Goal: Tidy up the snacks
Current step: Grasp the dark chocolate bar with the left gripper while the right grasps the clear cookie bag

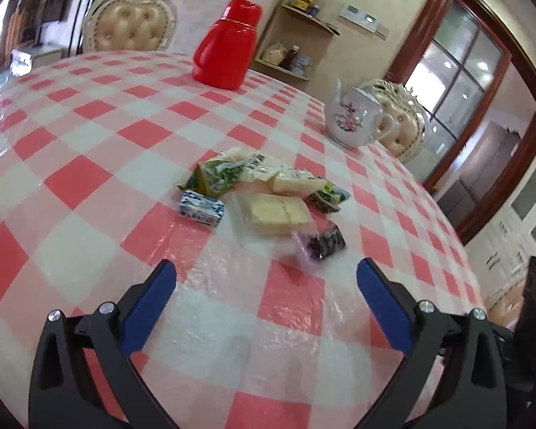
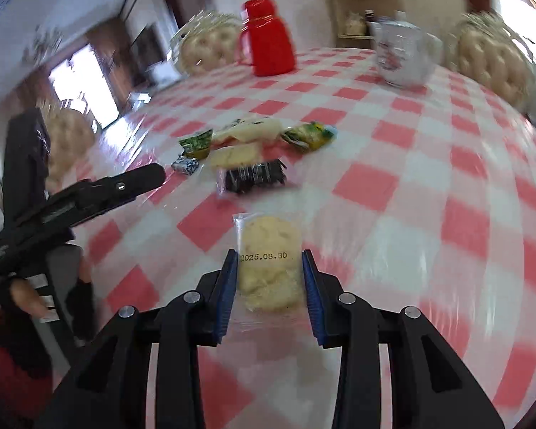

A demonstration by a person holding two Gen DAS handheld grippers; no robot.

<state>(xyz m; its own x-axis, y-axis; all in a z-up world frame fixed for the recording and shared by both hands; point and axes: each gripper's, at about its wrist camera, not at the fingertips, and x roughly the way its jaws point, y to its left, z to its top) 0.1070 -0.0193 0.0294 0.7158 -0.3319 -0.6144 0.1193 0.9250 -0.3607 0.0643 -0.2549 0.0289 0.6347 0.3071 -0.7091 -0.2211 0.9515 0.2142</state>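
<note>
A pile of wrapped snacks lies mid-table: green packets (image 1: 216, 175), a blue-and-white packet (image 1: 201, 211), a pale cracker pack (image 1: 278, 213) and a dark purple packet (image 1: 321, 245). My left gripper (image 1: 266, 268) is open and empty, just short of the pile. My right gripper (image 2: 269, 255) is shut on a clear-wrapped pale cookie (image 2: 269, 261) stamped 2025.08.30, held above the cloth in front of the pile (image 2: 248, 150). The left gripper (image 2: 139, 178) shows at the left of the right wrist view.
The round table has a pink checked cloth (image 1: 89, 136). A red thermos jug (image 1: 228, 46) and a white floral teapot (image 1: 355, 118) stand at the far side. Padded chairs (image 1: 132, 25) ring the table. A corner shelf (image 1: 296, 35) stands behind.
</note>
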